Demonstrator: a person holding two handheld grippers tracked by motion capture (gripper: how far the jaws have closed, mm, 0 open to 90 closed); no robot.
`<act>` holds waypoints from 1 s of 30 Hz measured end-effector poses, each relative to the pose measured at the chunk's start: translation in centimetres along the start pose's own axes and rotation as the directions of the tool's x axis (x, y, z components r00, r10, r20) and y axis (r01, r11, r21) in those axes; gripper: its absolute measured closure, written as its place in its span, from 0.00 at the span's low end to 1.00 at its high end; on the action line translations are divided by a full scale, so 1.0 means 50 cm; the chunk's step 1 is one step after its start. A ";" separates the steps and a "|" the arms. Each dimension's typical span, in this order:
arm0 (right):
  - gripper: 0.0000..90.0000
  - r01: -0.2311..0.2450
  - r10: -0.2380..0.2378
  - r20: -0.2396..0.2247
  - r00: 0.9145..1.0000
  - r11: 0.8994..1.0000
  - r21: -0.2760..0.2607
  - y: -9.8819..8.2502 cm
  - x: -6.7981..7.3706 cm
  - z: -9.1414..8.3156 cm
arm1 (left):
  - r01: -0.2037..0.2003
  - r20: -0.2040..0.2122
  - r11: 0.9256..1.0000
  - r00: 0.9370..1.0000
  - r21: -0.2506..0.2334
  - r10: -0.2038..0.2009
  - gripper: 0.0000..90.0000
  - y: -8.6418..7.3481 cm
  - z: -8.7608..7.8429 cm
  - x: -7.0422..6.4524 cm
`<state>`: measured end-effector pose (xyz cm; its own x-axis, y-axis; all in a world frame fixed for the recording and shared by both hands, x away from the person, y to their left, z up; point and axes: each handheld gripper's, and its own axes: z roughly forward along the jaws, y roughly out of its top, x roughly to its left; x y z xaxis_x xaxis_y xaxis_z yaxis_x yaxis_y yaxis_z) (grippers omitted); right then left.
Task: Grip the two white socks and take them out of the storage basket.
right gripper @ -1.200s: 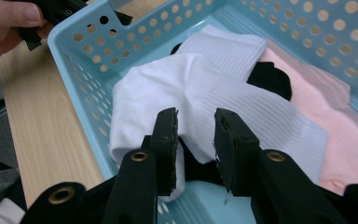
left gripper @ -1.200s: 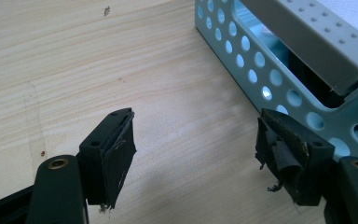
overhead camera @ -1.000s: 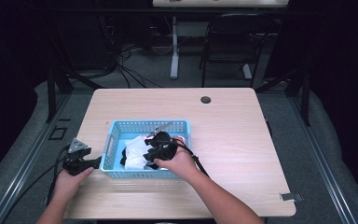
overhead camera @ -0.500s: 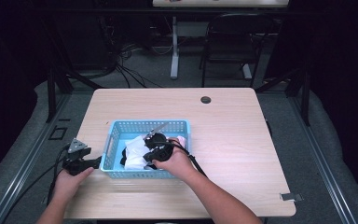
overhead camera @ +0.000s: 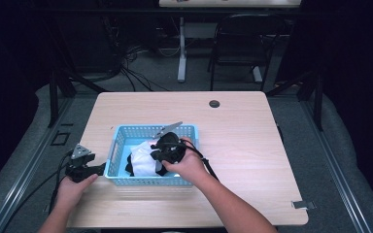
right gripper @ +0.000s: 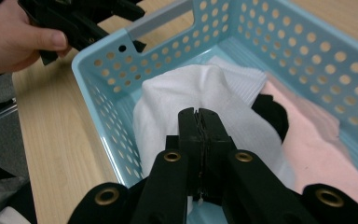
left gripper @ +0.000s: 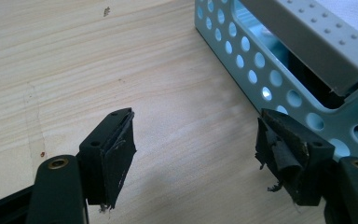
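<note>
Your right hand-held gripper (right gripper: pixel 199 114) is clenched on a soft white cloth (right gripper: pixel 205 98), which rises in a rounded fold toward the pinch; its jaws have just been closing. The cloth lies in the pale blue plastic basket (overhead camera: pixel 117 145), perforated with round holes, near the front edge of the pale wood-grain tabletop (overhead camera: pixel 252 141), among pink (right gripper: pixel 317 135) and black fabric (right gripper: pixel 272 116). Your left hand-held gripper (left gripper: pixel 196 154) stands released beside the basket's left end.

Right gripper (right gripper: pixel 199 116) jaws just closed, pressed together; left gripper (left gripper: pixel 196 149) jaws apart, low.
</note>
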<state>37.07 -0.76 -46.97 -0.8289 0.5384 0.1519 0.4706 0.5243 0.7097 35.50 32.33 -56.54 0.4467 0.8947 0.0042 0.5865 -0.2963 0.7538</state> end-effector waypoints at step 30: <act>0.99 0.019 0.011 0.131 0.991 0.974 -0.224 0.057 -0.039 -0.227 | 0.001 -0.004 1.000 1.000 0.006 -0.001 0.31 -0.001 0.000 0.000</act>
<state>36.60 -7.83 -37.44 -0.7769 0.6260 0.0680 0.3751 0.3733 0.8485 35.46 32.32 -56.56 0.4431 0.8964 0.0064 0.5909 -0.2975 0.7499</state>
